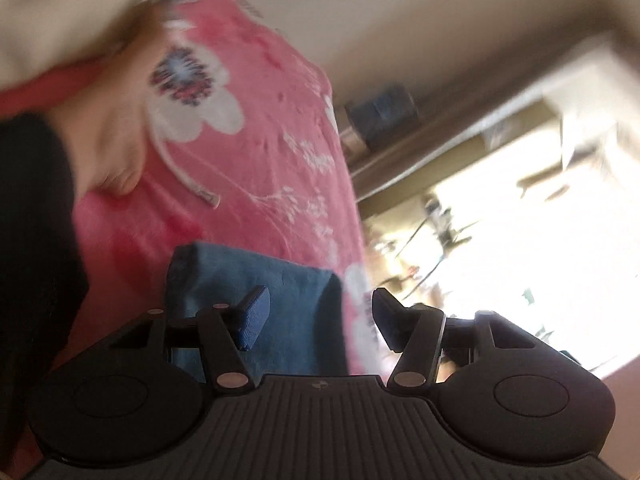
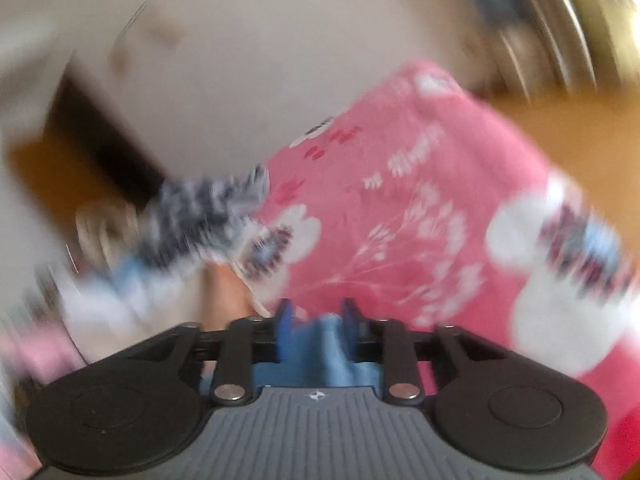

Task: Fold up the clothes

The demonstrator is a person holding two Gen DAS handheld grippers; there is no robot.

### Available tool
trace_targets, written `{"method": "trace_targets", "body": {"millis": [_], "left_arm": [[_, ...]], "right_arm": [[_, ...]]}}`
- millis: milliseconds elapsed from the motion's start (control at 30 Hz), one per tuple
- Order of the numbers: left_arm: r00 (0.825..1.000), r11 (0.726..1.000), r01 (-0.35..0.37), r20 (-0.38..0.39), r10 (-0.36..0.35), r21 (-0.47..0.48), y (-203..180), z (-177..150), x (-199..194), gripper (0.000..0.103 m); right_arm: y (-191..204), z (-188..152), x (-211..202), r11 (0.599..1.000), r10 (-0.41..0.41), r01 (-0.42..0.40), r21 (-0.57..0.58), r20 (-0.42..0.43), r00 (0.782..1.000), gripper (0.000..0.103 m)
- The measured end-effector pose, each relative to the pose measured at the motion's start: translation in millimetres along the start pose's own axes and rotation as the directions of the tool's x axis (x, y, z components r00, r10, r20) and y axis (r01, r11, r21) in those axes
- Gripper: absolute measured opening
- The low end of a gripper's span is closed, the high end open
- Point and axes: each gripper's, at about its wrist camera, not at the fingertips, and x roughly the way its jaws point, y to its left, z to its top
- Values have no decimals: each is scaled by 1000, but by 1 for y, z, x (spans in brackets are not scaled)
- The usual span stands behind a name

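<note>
Your right gripper (image 2: 316, 320) clamps blue cloth (image 2: 326, 344) between its pads above the pink floral blanket (image 2: 420, 184); your left gripper (image 1: 318, 316) stands spread apart, holding nothing.

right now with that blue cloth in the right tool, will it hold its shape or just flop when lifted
Likely floppy: the blue cloth bunches into soft folds between the fingers of the right tool, which is shut on it. Probably light, since a small pinch seems to carry it. It looks like matte woven fabric, so it should not slip easily. In the left view the left tool is open, so unheld parts would probably sag.
</note>
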Motion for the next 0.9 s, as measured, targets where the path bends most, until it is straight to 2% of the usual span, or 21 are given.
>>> {"method": "trace_targets", "body": {"millis": [67,100,200,267,333,433,500,833,867,900], "left_arm": [[996,991,-87,15,86,98,-8,0,19,57],[993,984,-117,34,114,137,-10,0,26,57],[977,947,-212,43,208,243,-7,0,55,54],[970,931,-238,20,242,276,0,-4,71,50],[966,928,-252,10,259,274,5,-4,78,50],[968,932,-244,8,251,267,7,-2,79,52],[967,933,-245,4,253,265,9,-3,81,52],[956,929,-261,-61,286,263,16,4,102,55],[956,929,-259,-66,285,265,17,4,104,56],[956,929,-256,-71,284,266,19,5,105,56]], "right_arm": [[24,-8,1,983,-16,9,-184,-34,999,11],[35,-14,7,965,-21,7,-261,-53,998,11],[38,-33,42,937,-86,43,-348,-110,990,8],[33,-46,67,923,-134,69,-378,-148,980,0],[16,-53,79,939,-139,74,-336,-172,975,0],[20,-41,64,946,-88,38,-323,-139,986,0],[28,-31,58,935,-66,27,-354,-97,993,0],[-5,-20,75,955,-238,210,-208,-117,964,4],[-6,-21,72,956,-240,212,-205,-123,963,4],[-3,-28,59,958,-207,172,-229,-138,968,4]]}}
